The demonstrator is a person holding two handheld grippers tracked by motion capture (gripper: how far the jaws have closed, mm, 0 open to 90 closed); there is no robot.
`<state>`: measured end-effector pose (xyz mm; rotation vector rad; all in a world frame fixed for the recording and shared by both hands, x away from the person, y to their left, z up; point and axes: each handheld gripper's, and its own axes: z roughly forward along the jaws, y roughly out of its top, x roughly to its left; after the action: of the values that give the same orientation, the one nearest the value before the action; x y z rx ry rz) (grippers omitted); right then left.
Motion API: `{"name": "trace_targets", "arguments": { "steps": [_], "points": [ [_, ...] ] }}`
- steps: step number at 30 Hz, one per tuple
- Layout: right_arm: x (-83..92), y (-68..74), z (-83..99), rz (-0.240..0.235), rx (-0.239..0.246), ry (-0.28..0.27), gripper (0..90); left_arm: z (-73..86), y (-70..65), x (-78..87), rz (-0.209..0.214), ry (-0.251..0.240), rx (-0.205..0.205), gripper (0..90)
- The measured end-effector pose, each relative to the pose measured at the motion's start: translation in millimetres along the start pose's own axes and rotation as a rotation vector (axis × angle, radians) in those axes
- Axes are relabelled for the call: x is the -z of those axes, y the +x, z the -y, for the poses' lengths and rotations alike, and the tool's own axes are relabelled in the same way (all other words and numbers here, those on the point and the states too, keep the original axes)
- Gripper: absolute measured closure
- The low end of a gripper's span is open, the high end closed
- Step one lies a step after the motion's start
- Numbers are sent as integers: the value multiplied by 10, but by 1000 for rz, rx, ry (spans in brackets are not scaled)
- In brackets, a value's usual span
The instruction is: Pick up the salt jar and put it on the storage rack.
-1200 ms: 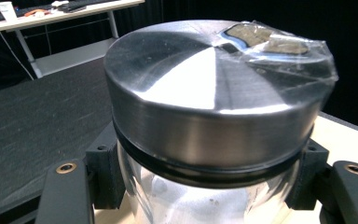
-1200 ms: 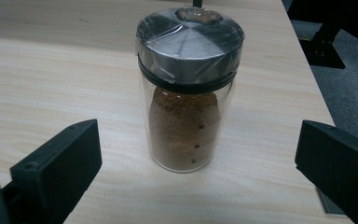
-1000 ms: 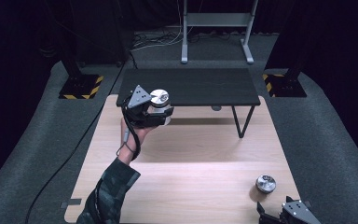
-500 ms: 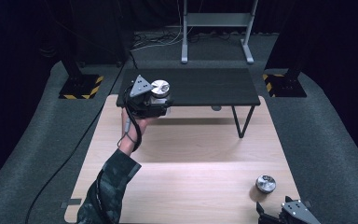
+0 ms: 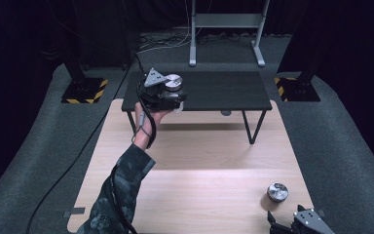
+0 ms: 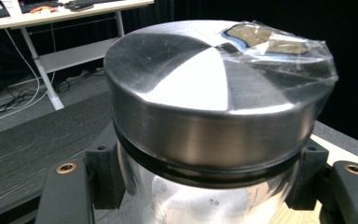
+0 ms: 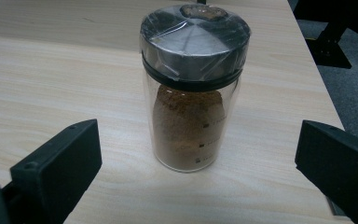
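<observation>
My left gripper [image 5: 171, 97] is shut on a glass jar with a brushed metal lid [image 5: 174, 81], held in the air over the far left part of the wooden table [image 5: 199, 161]. In the left gripper view the lid [image 6: 200, 88] has plastic film over one edge, and both black pads [image 6: 105, 175] press on the glass just below it. A second jar [image 5: 276, 191], part full of brown powder, stands upright near the table's front right corner. My right gripper [image 5: 292, 225] sits just behind that jar [image 7: 191, 116]. Its jaws are open wide on either side, not touching it.
A low black table [image 5: 224, 90] stands against the far edge of the wooden table, directly under and beyond the held jar. Grey carpet [image 5: 341, 146] surrounds both tables. A metal stand [image 5: 224, 29] and cables lie farther back.
The left hand has carried its jar away from the person and a little to the right and up, over the near edge of the black table. The right gripper has stayed put.
</observation>
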<state>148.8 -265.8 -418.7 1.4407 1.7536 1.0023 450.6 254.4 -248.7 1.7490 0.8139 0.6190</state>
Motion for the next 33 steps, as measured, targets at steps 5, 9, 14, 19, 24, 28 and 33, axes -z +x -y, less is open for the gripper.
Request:
{"name": "trace_targets", "arguments": {
  "steps": [5,9,14,19,24,28,33],
  "points": [
    [-10,-1,3,-4,1,1,0,-12,9,-139,-17,3,17,311],
    [-20,2,5,-9,2,1,0,-1,1,-227,-30,2,37,311],
    [-25,6,1,-13,3,4,0,39,27,-352,-24,-3,69,311],
    [-25,-2,7,-11,2,4,0,62,-52,-451,-41,-10,49,312],
    [-35,-2,9,-11,4,7,0,102,-121,-529,-57,-34,42,312],
    [-29,-5,11,-12,4,3,0,87,-122,-557,-57,-31,38,311],
    [-22,-12,20,-12,-4,-2,0,114,-125,-561,-57,-42,40,312]
  ]
}}
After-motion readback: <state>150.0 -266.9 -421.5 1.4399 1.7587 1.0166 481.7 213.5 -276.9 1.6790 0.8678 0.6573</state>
